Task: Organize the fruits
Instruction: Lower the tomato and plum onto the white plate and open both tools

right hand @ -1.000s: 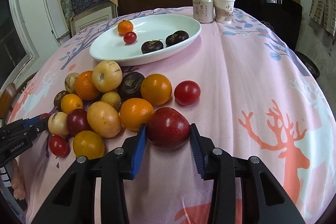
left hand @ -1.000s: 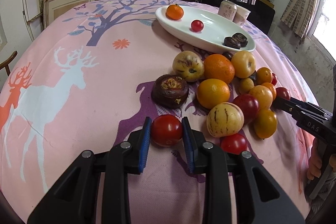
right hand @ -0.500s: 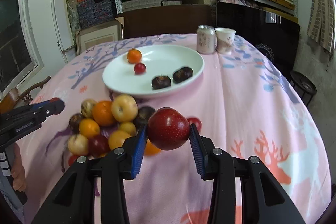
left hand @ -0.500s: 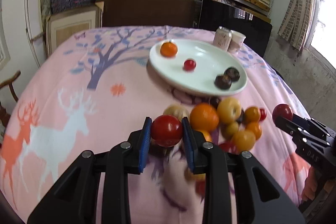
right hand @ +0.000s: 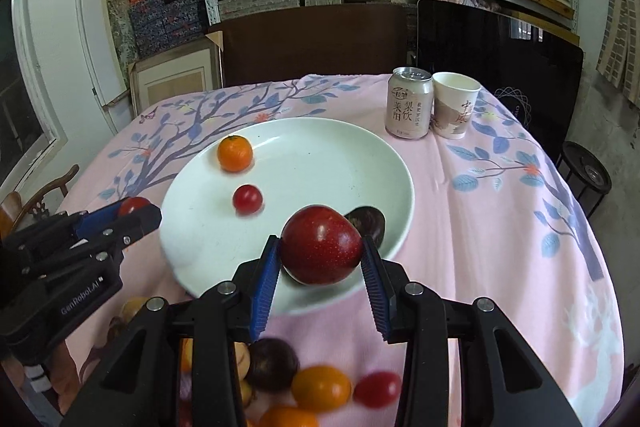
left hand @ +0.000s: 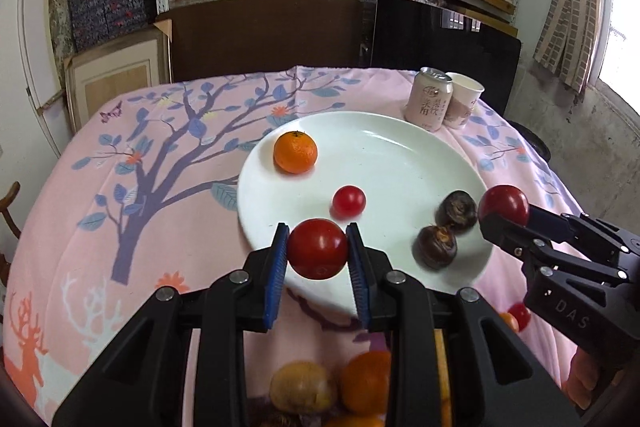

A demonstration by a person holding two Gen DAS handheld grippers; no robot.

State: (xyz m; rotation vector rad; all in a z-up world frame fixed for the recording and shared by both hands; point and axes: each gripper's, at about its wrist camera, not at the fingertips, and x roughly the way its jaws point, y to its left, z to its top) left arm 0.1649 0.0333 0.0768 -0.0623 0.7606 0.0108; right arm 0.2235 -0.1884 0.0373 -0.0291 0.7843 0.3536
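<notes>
My left gripper [left hand: 318, 253] is shut on a red tomato [left hand: 317, 248] and holds it above the near rim of the white plate [left hand: 400, 163]. My right gripper [right hand: 320, 259] is shut on a dark red apple [right hand: 321, 245] above the plate's near edge [right hand: 320, 155]; it also shows in the left wrist view [left hand: 505, 211]. On the plate lie a small orange [left hand: 295, 151], a cherry tomato [left hand: 349, 201] and two dark brown fruits [left hand: 436, 246]. A pile of loose fruit [right hand: 312, 387] lies on the cloth below both grippers.
A drink can [right hand: 409, 103] and a paper cup [right hand: 455, 105] stand behind the plate at the right. The pink printed tablecloth [left hand: 120, 211] covers the round table. Shelves, a chair back and a dark screen stand behind it.
Both grippers lifted their fruit off the cloth and moved forward and up, from the fruit pile to over the plate's near edge.
</notes>
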